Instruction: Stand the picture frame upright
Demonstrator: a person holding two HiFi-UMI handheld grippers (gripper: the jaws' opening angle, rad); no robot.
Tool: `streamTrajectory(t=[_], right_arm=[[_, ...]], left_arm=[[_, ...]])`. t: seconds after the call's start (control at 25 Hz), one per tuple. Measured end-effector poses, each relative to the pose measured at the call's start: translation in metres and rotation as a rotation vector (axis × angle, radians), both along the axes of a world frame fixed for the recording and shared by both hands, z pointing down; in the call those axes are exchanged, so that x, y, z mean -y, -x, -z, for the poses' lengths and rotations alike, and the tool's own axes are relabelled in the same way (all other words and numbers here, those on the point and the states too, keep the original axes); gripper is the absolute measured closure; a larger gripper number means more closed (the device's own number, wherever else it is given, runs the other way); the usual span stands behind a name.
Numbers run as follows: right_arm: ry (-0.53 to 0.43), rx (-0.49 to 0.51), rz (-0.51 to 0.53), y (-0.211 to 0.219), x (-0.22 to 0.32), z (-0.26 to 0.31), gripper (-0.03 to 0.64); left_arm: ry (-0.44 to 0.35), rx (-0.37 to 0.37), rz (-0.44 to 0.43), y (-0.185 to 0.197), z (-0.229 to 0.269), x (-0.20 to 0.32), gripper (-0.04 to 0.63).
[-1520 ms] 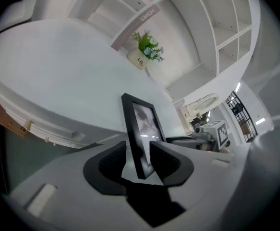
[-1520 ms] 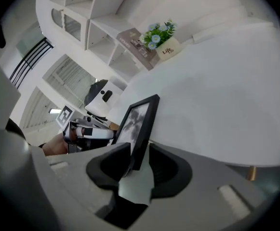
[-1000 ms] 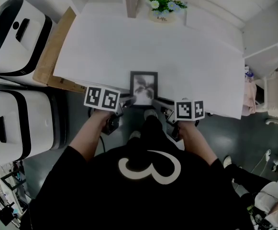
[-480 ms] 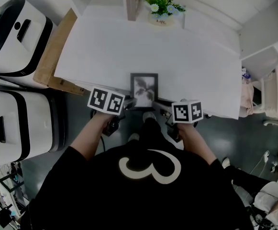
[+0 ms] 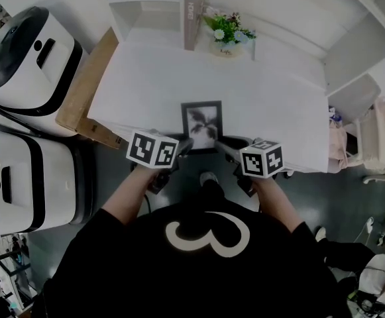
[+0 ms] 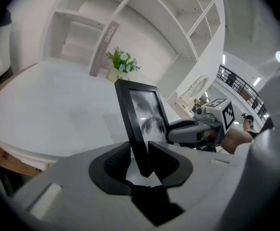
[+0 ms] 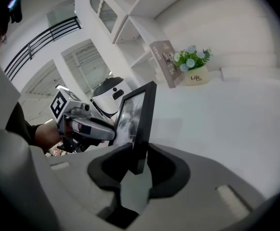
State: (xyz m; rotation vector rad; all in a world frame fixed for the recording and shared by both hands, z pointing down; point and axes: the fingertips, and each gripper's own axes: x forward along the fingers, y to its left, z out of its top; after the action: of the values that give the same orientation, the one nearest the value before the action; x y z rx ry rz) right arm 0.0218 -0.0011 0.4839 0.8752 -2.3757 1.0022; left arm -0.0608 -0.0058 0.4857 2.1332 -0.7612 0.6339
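A white table (image 5: pixel 272 91) stands against white shelving (image 6: pixel 144 13), a flower pot (image 5: pixel 226 30) at its far edge. At the near edge a black picture frame (image 5: pixel 202 124) rises tilted. The left gripper (image 6: pixel 140 154) and right gripper (image 7: pixel 136 159), jaws just closing, each clamp a lower corner.

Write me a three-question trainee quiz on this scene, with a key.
1. True or false: the picture frame lies untouched on the table.
2. What stands beside the flower pot? A book; B mug; C lamp.
3. The left gripper and right gripper each hold a near ____ of the frame.
Key: 1 false; 2 A; 3 corner. Both grippers' jaws have just been closing, the frame between them.
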Motion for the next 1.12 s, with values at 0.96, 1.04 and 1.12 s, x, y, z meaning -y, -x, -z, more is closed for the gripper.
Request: streamTrajectory(t=[0.96,1.04,1.12], right_arm=[[-0.407,-0.217,0.097,0.027,0.153,0.043,0.517],[-0.422,-0.237,0.093,0.023,0.171,0.042,0.517],[-0.438,-0.258,0.085,0.021,0.186,0.039,0.517]], left_arm=[[-0.406,0.206,0.065,0.028,0.059,0.147,0.492],[-0.427,0.21,0.057,0.024,0.056,0.165,0.492],[-0.45,0.222,0.043,0.021,0.052,0.181,0.492]])
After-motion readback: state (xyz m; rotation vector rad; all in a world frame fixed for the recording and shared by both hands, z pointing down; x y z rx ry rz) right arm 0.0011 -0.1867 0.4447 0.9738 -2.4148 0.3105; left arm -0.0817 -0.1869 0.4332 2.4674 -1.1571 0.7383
